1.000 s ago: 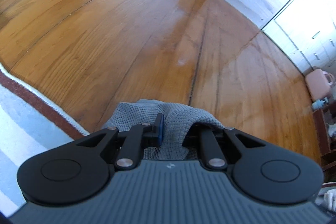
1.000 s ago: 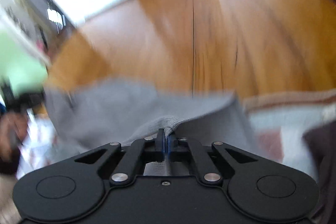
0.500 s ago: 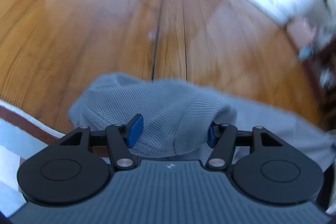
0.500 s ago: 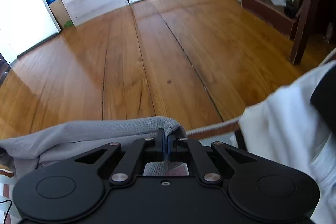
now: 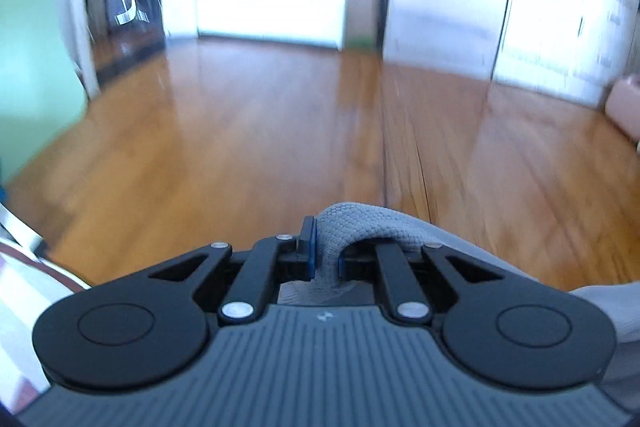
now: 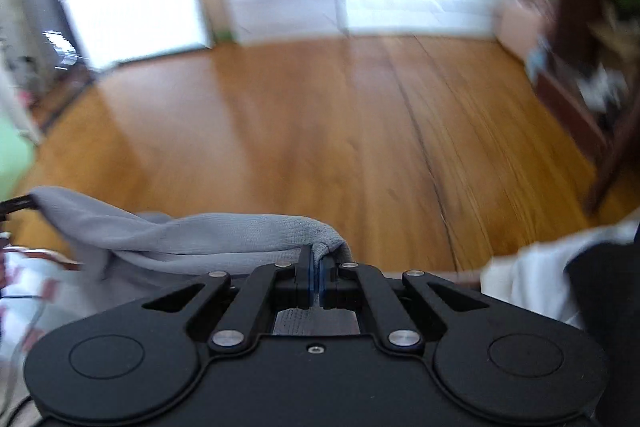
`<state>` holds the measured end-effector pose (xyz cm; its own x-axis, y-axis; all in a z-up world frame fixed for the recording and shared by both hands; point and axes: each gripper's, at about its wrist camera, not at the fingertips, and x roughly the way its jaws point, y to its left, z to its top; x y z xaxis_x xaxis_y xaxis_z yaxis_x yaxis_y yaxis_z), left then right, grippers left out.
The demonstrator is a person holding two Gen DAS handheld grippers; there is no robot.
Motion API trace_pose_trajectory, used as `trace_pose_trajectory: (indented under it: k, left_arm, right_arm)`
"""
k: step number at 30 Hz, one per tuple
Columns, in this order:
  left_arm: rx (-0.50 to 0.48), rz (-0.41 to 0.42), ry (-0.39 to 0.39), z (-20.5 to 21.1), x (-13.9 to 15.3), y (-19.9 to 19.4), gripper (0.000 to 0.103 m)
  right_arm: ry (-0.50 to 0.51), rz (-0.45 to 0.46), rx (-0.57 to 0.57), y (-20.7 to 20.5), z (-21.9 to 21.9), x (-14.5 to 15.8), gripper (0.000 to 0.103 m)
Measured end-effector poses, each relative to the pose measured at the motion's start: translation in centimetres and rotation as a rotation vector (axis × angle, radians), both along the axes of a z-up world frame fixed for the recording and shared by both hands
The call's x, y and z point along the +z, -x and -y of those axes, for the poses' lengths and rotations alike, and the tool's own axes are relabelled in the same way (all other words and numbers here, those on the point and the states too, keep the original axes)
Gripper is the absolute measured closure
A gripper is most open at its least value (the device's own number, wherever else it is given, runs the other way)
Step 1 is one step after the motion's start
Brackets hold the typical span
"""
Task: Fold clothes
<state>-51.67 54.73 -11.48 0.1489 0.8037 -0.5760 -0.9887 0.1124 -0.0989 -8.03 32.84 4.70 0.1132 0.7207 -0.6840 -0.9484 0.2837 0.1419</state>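
A grey knit garment [image 5: 360, 227] is held up between both grippers. My left gripper [image 5: 325, 254] is shut on a bunched fold of it, and the cloth trails off to the right [image 5: 600, 303]. In the right wrist view my right gripper [image 6: 317, 267] is shut on another edge of the same grey garment [image 6: 180, 235], which stretches away to the left. The other gripper shows only as a dark tip at the far left edge of the right wrist view. Both views are motion-blurred.
A wooden floor [image 5: 280, 147] lies ahead in both views. A patterned rug edge [image 5: 24, 267] is at lower left. White and dark clothes [image 6: 540, 275] lie at the right. A dark wooden shelf unit [image 6: 592, 47] stands at the right; a pink case [image 5: 624, 103] sits by the cabinets.
My left gripper was open around the cloth half a second ago and is now shut on it. Both grippers have tilted up, so more of the room shows.
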Motion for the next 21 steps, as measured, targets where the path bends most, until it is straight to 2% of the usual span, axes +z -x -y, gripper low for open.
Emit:
trace_pose_trajectory:
  k: [3,6,9,11,14,15,18,20,21]
  left_arm:
    - [0.014,0.069,-0.074,3.3,3.6,3.1,0.094]
    - [0.015,0.092,-0.107,6.5,6.2,5.6,0.094]
    - [0.027,0.031,-0.19,10.1,9.0,7.6,0.094]
    - [0.021,-0.018,-0.217,11.3,12.0,8.6,0.094]
    - [0.016,-0.092,-0.247,12.0,16.7,9.8,0.094]
    - [0.011,-0.101,-0.271,12.2,18.4,10.2,0.094]
    - [0.012,-0.168,-0.368,12.9,23.0,9.4,0.094]
    - [0.005,-0.181,-0.422,13.7,25.9,9.1,0.094]
    - [-0.003,-0.152,-0.426,13.8,27.0,9.3,0.094]
  right_arm:
    - [-0.086,-0.019,0.08,2.2,2.0,4.3,0.1]
    - [-0.101,-0.063,0.127,4.4,3.6,5.9,0.1]
    - [-0.119,-0.07,0.144,5.9,5.3,7.0,0.1]
    - [-0.144,-0.126,0.141,5.7,6.5,8.5,0.1]
    - [-0.183,-0.261,0.173,4.6,7.9,11.5,0.1]
    - [-0.195,-0.266,0.18,4.5,8.0,12.8,0.1]
    - [-0.247,-0.158,0.193,5.1,8.6,16.9,0.1]
    - [-0.279,-0.076,0.196,5.3,8.7,19.5,0.1]
    - [-0.292,-0.057,0.193,5.1,8.5,20.3,0.1]
